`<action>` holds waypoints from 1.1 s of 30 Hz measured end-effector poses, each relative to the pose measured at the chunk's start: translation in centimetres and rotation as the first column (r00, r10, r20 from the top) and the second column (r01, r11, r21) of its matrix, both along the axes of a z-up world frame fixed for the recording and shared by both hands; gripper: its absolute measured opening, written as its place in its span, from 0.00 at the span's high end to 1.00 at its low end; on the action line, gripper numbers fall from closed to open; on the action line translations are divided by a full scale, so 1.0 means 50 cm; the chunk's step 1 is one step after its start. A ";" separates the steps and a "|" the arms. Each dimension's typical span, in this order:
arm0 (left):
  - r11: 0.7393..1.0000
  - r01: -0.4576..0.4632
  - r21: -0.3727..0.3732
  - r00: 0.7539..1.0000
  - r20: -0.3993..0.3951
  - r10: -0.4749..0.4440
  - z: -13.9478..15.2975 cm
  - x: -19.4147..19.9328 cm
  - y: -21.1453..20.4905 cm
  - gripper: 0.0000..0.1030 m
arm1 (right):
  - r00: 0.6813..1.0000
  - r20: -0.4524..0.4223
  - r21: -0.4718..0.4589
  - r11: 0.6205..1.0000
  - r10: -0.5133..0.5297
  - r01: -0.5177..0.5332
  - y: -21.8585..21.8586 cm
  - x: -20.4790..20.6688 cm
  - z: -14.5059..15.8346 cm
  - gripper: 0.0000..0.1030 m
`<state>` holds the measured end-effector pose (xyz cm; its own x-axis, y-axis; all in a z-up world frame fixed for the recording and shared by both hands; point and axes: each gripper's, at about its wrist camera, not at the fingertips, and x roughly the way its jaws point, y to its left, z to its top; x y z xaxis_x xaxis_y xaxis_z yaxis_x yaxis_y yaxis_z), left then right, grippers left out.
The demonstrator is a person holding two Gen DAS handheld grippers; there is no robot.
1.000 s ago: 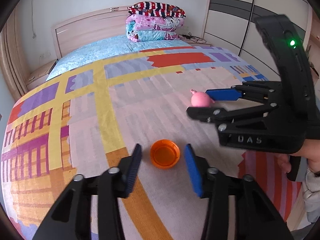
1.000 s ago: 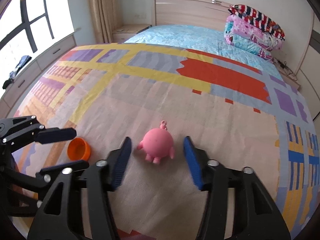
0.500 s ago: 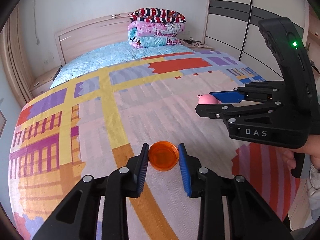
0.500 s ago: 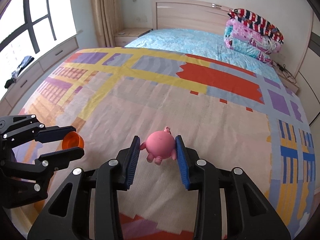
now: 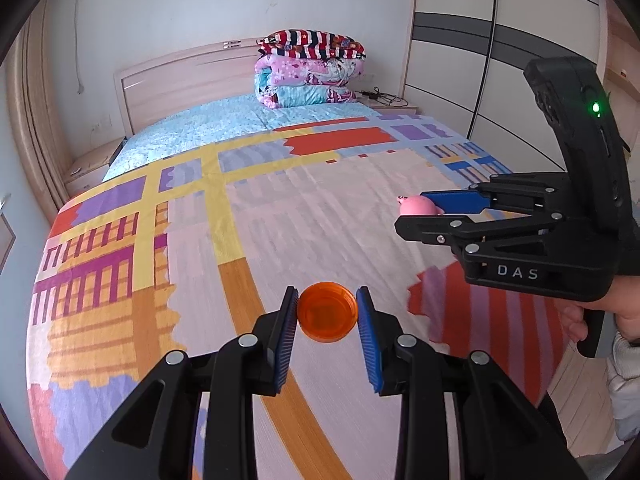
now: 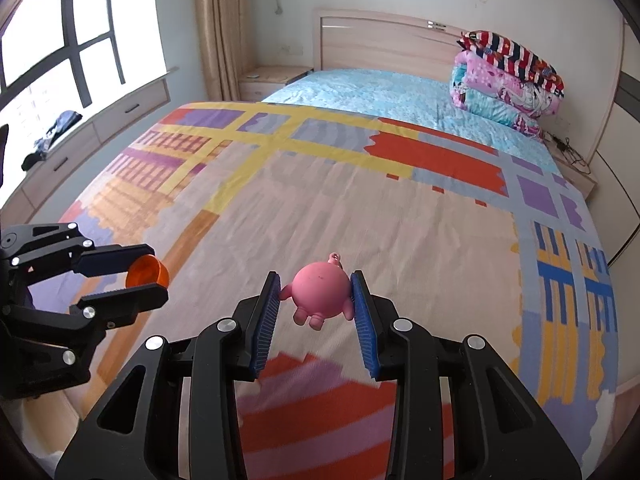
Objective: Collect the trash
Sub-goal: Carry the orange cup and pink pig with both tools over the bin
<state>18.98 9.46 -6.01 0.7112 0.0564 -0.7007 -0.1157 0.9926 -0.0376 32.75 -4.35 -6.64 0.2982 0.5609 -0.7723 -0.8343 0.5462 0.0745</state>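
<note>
Two handheld grippers are operating above a bed (image 5: 280,216) covered by a multicoloured patterned bedspread (image 6: 360,208).

The left gripper (image 5: 327,314) is pinching an orange cap (image 5: 328,312) between its blue ribbed pads (image 5: 366,334). Both pads are contacting the cap's sides, and the cap's open side is facing the left wrist camera. In the right wrist view, the same cap (image 6: 146,272) is sitting between the left gripper's (image 6: 132,274) two fingers, clear of the bedspread.

The right gripper (image 6: 316,298) is pinching a pink pig toy (image 6: 320,292). Its blue pads (image 6: 264,320) are pressing on the toy's round body from both sides; the toy's legs are pointing toward the camera and a small loop is showing at its far end. In the left wrist view, the right gripper (image 5: 424,216) is reaching in from the right, held by the person's right hand (image 5: 600,316), and the pig toy (image 5: 418,205) is partly showing between its fingers. A green indicator light (image 5: 595,107) is glowing on the gripper's body.

At the head of the bed, a stack of folded quilts (image 5: 310,70) is lying against the headboard (image 6: 380,40). A wardrobe (image 5: 500,52) is standing to the right, and a window (image 6: 60,40) with a curtain (image 6: 220,28) is showing to the left.
</note>
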 end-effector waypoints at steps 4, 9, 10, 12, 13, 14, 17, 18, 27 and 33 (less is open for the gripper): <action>1.000 0.005 0.006 1.000 0.010 -0.005 0.013 -0.026 -0.020 0.72 | 1.000 0.013 0.018 1.000 0.003 -0.003 -0.027 -0.031 0.018 0.65; 1.000 0.014 0.012 1.000 0.022 -0.014 0.025 -0.058 -0.048 0.72 | 0.999 0.032 0.036 0.999 0.014 -0.015 -0.059 -0.073 0.041 0.65; 1.000 0.017 0.014 1.000 0.024 -0.018 0.027 -0.066 -0.055 0.72 | 0.999 0.037 0.041 0.999 0.016 -0.018 -0.067 -0.083 0.048 0.65; 1.000 0.024 0.014 0.999 0.027 -0.024 0.031 -0.081 -0.068 0.72 | 0.999 0.044 0.048 0.999 0.021 -0.023 -0.077 -0.099 0.055 0.65; 1.000 0.027 0.015 0.999 0.028 -0.027 0.032 -0.086 -0.073 0.72 | 0.998 0.049 0.052 0.998 0.025 -0.028 -0.083 -0.109 0.060 0.65; 0.999 0.029 0.016 0.999 0.028 -0.029 0.033 -0.092 -0.079 0.72 | 0.998 0.054 0.056 0.998 0.030 -0.033 -0.089 -0.119 0.064 0.65; 0.999 0.036 0.016 0.999 0.031 -0.036 0.036 -0.112 -0.097 0.72 | 0.997 0.061 0.056 0.997 0.045 -0.048 -0.101 -0.144 0.068 0.65; 0.999 0.039 0.014 0.999 0.032 -0.039 0.037 -0.120 -0.104 0.72 | 0.997 0.063 0.056 0.997 0.052 -0.056 -0.106 -0.153 0.069 0.65; 0.996 0.093 0.002 0.995 0.020 -0.093 0.032 -0.174 -0.164 0.72 | 0.995 0.054 0.072 0.994 0.083 -0.087 -0.150 -0.223 0.063 0.65; 0.992 0.124 -0.014 0.992 0.002 -0.124 0.015 -0.209 -0.196 0.72 | 0.995 0.026 0.068 0.992 0.101 -0.102 -0.174 -0.264 0.037 0.65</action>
